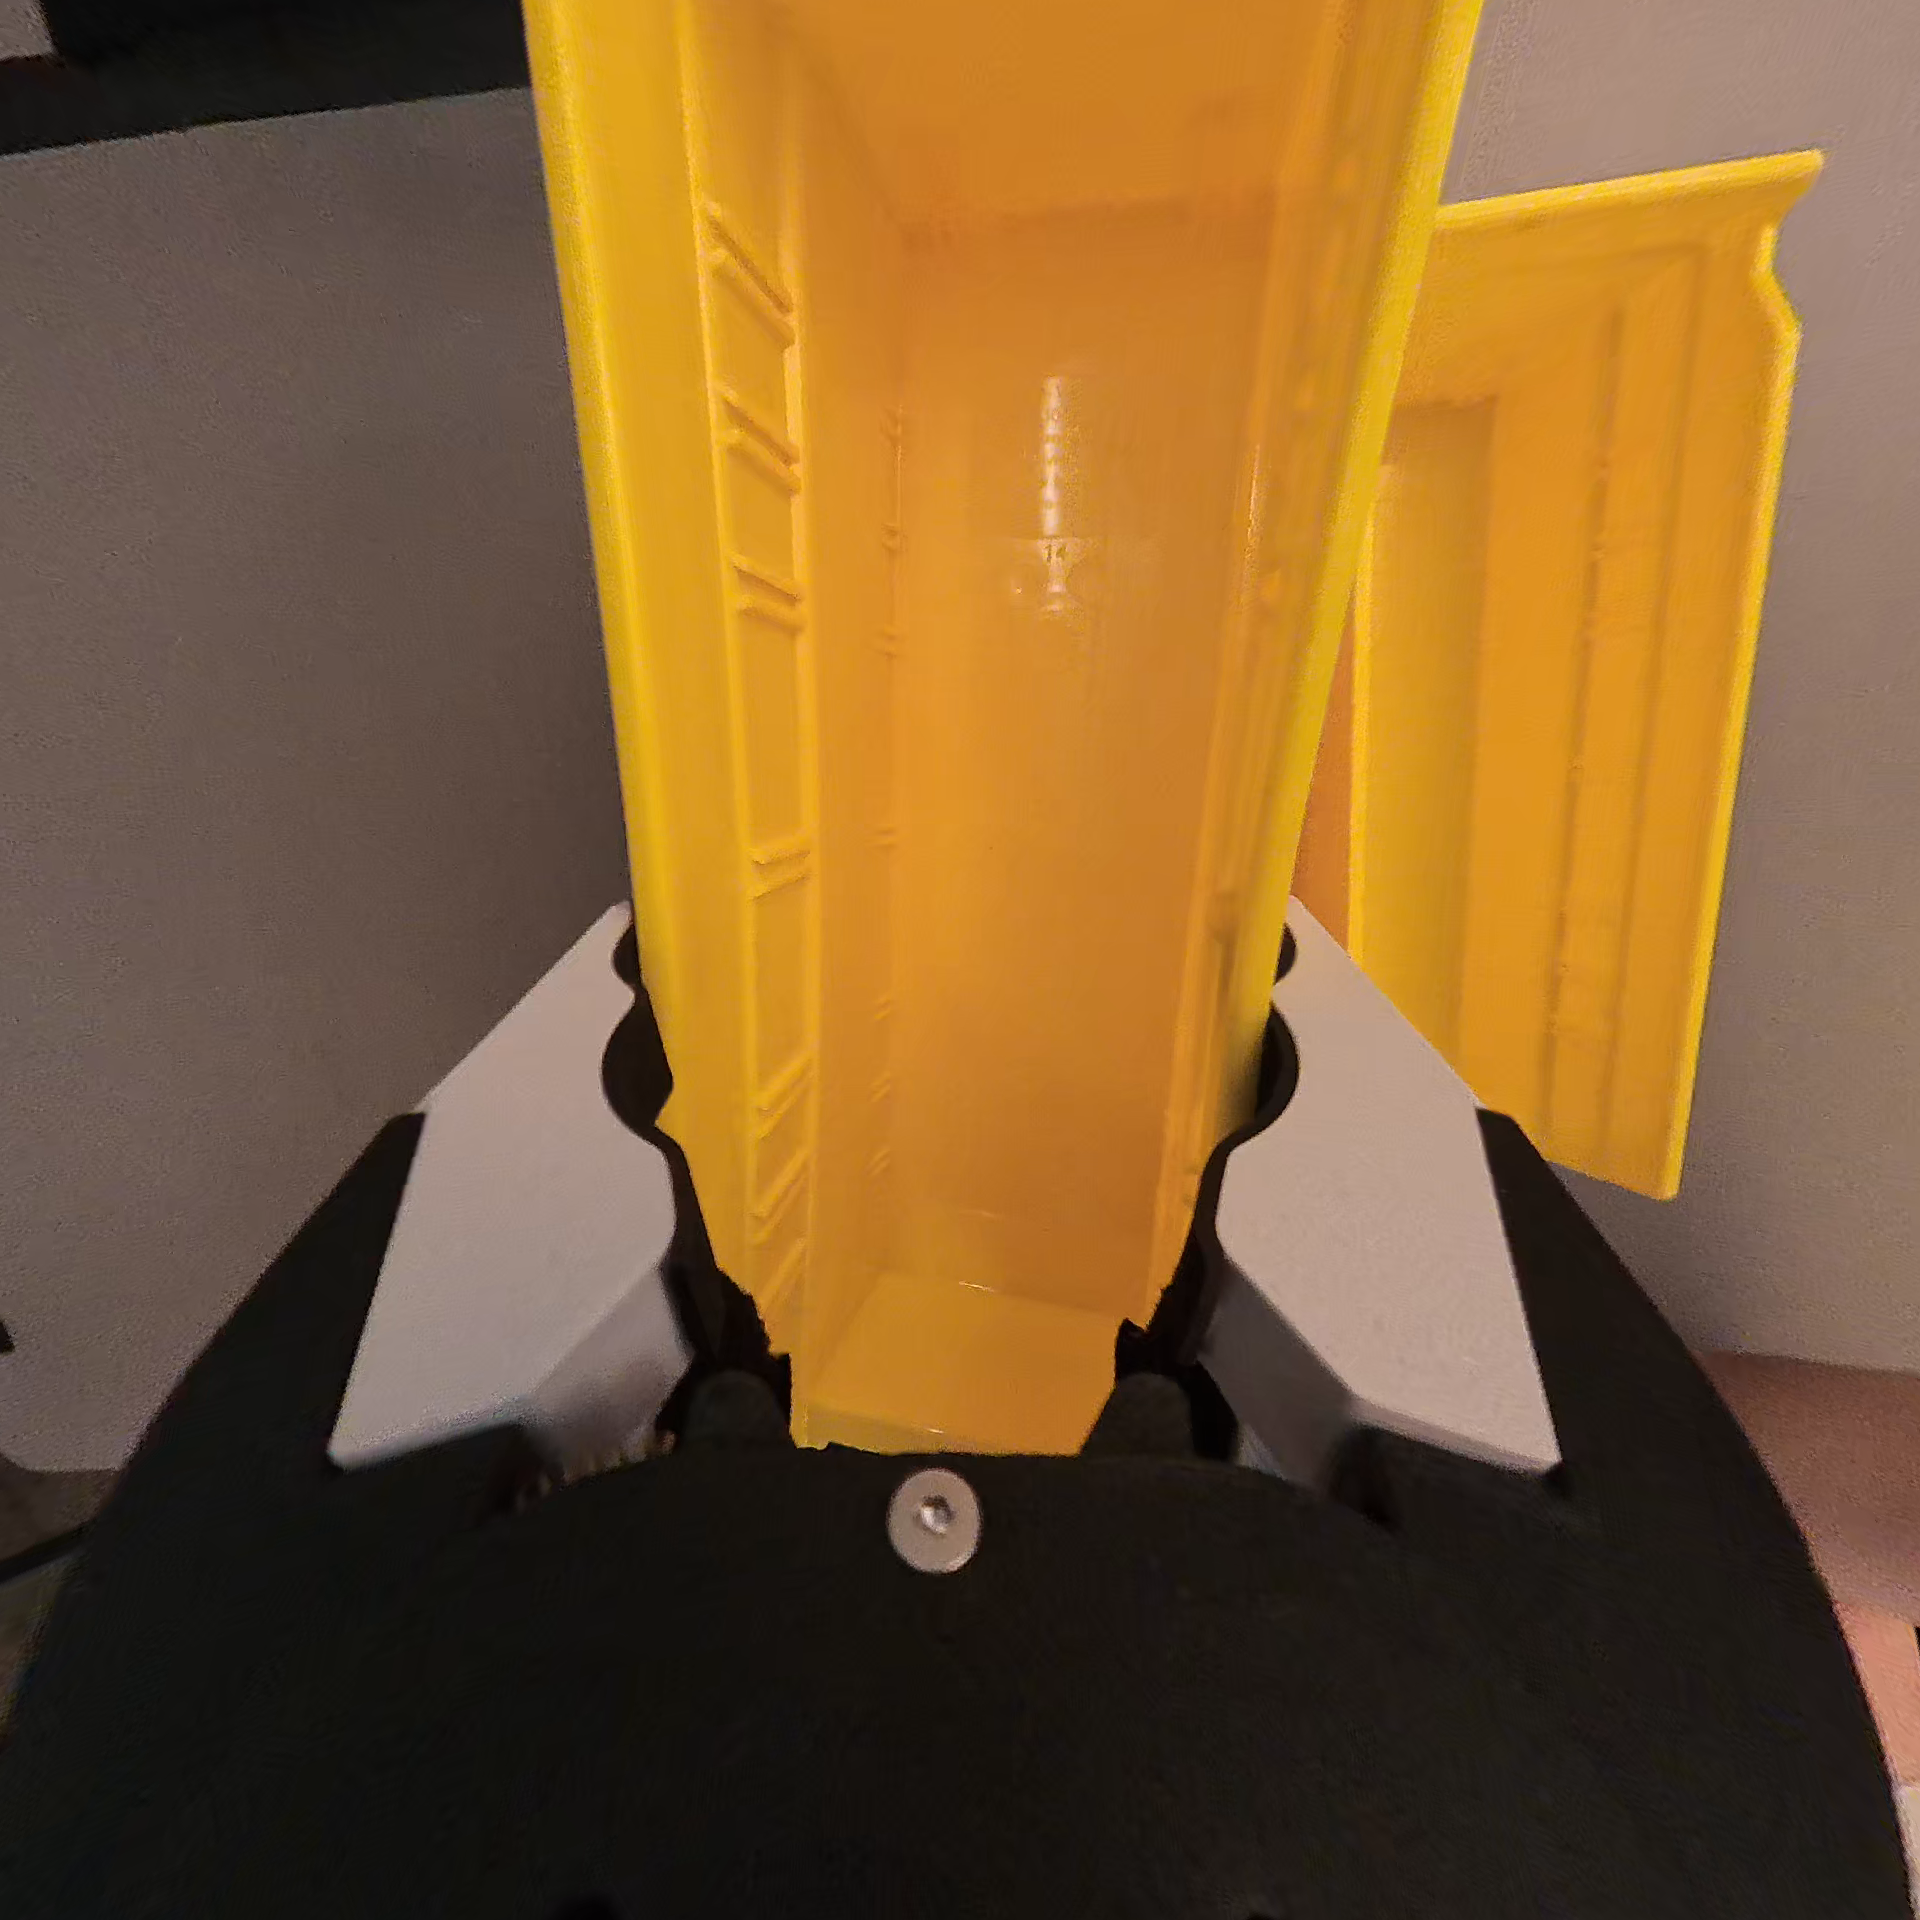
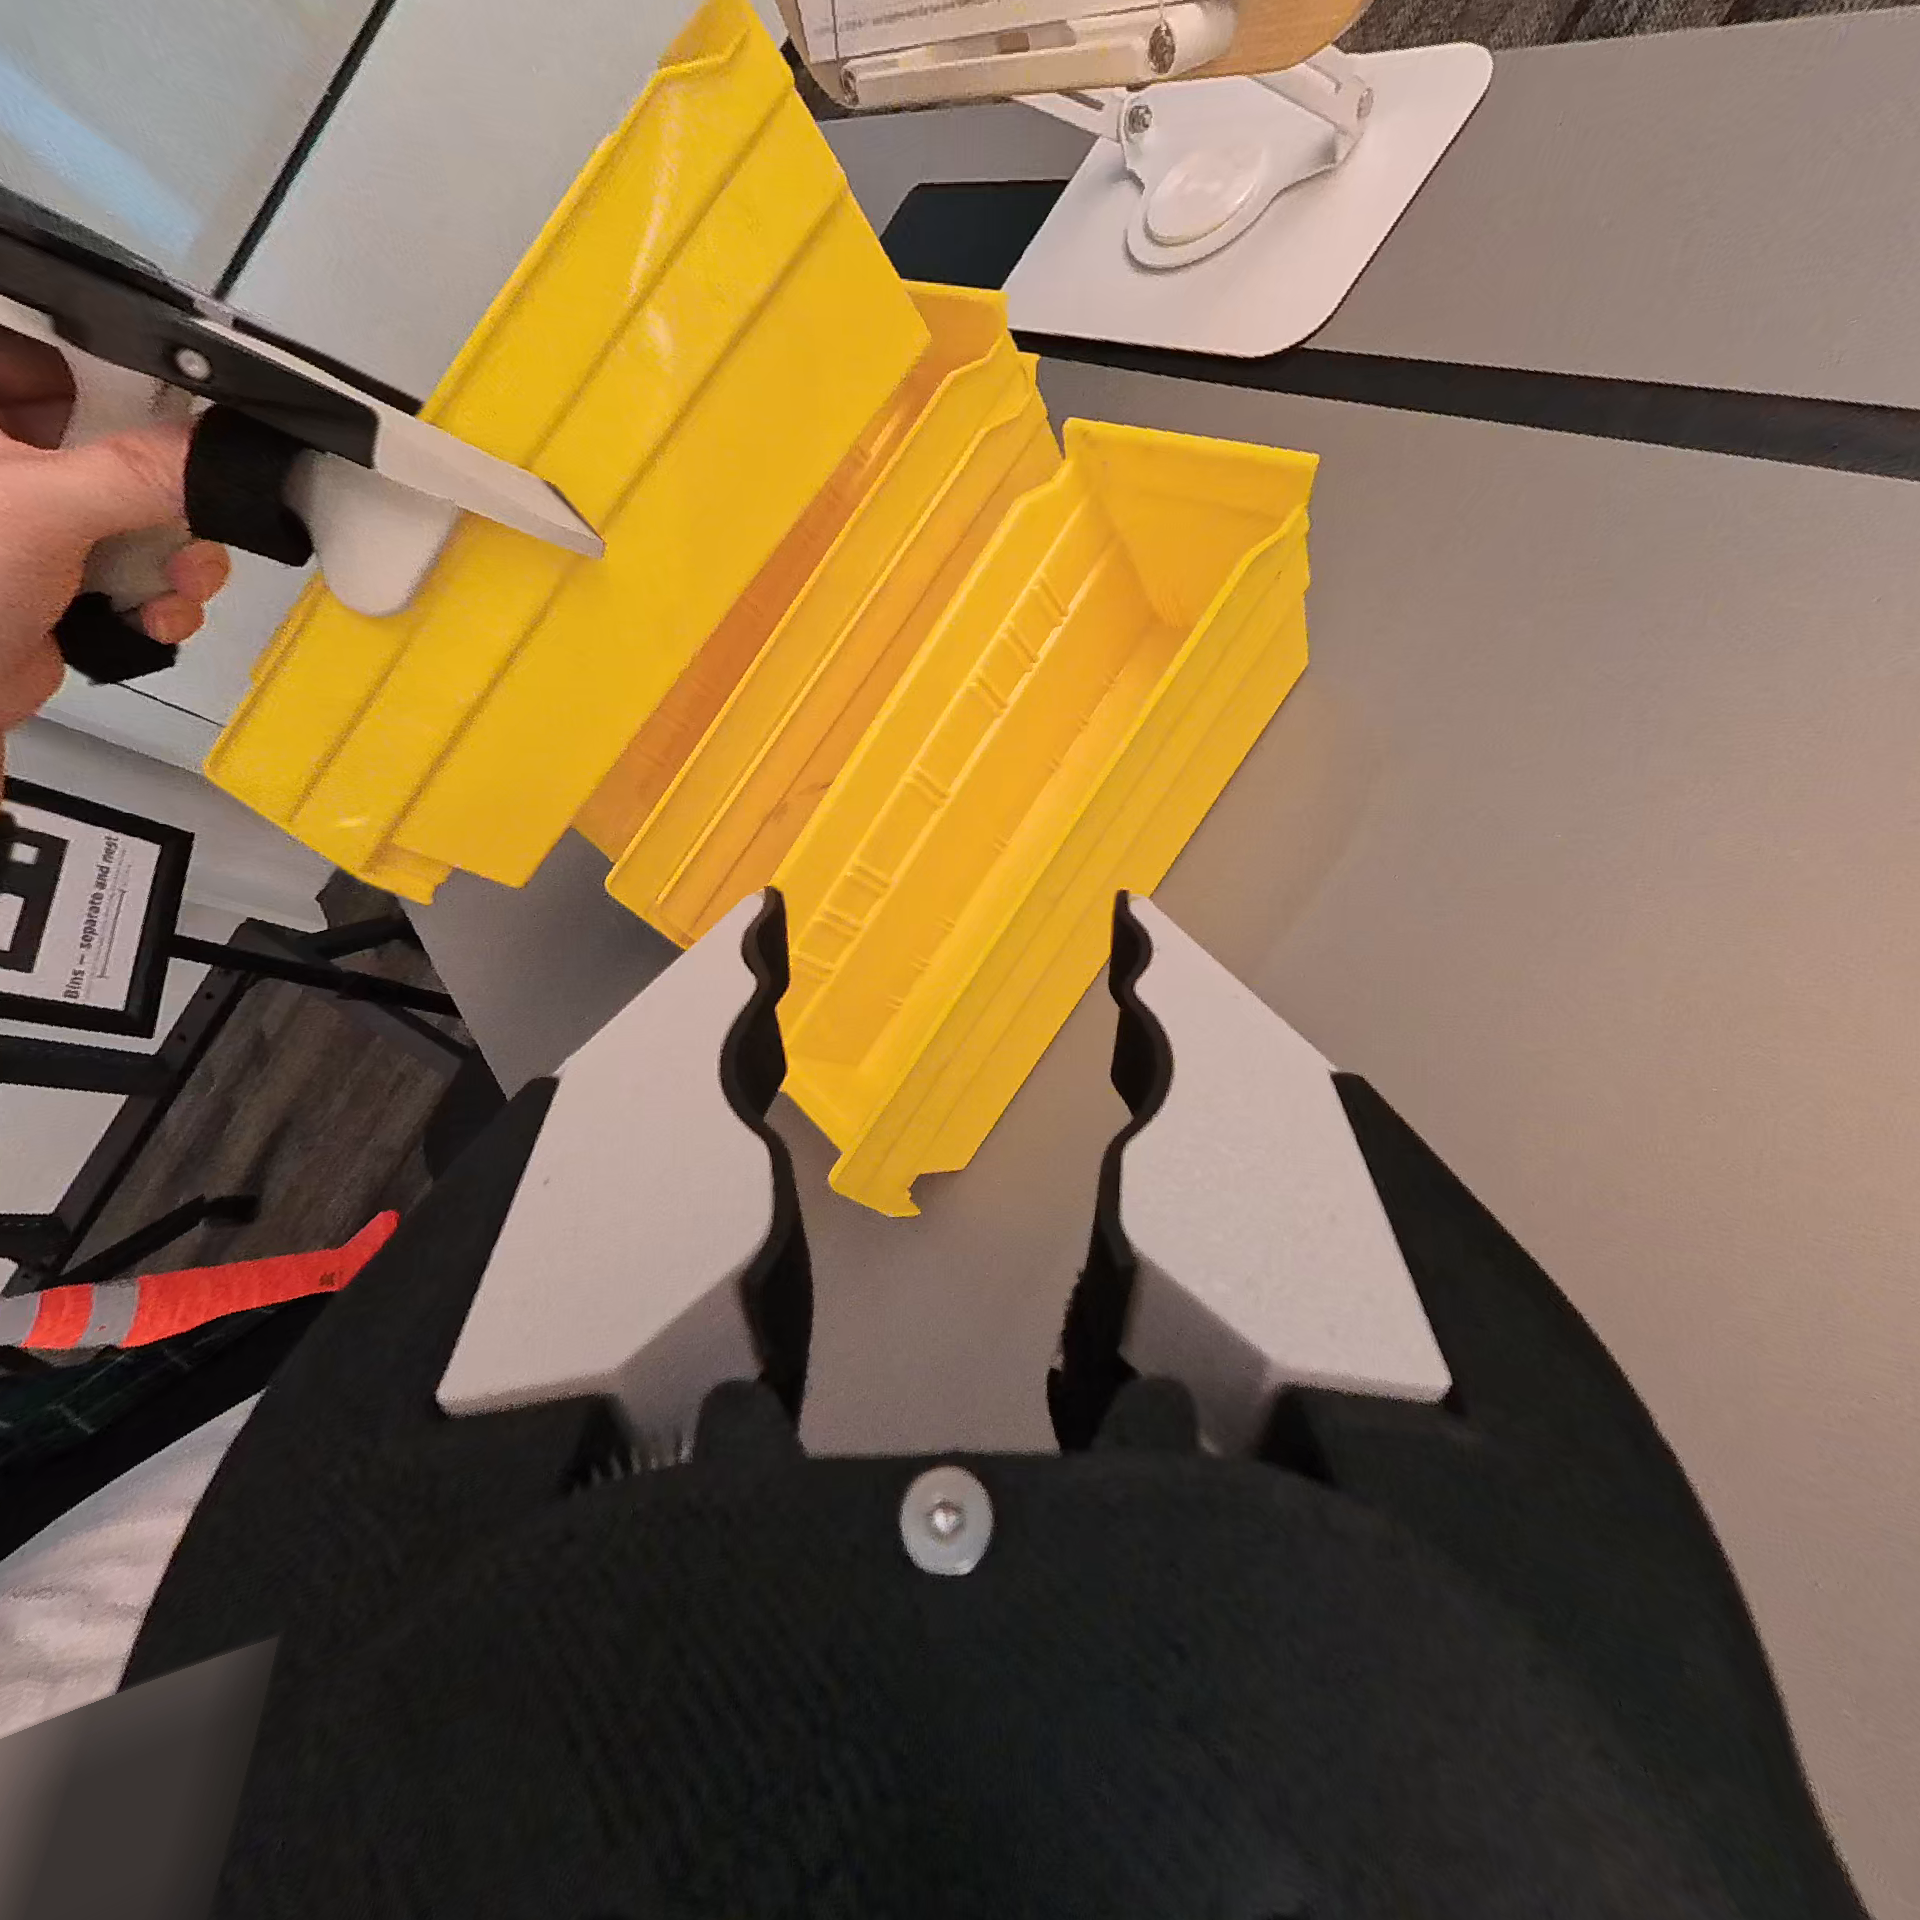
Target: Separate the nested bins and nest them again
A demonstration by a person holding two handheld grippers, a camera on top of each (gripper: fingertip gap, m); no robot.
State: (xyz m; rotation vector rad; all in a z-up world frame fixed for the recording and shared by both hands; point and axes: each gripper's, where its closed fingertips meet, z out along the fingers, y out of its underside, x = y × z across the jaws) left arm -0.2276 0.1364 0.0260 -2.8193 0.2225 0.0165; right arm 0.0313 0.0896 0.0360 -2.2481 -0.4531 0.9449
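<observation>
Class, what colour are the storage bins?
Yellow bins, clearest in the right wrist view.

surface: smooth grey tabletop (image 2: 1558, 935) | centre frame: two long yellow plastic bins (image 2: 1039, 727) side by side | upper right: flat white stand base (image 2: 1247, 260)

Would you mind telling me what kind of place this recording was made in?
Probably an office or lab workstation set up for demonstrations: a plain grey tabletop, a white hinged stand on a flat base at its far end, and a framed printed card beside the table.
</observation>
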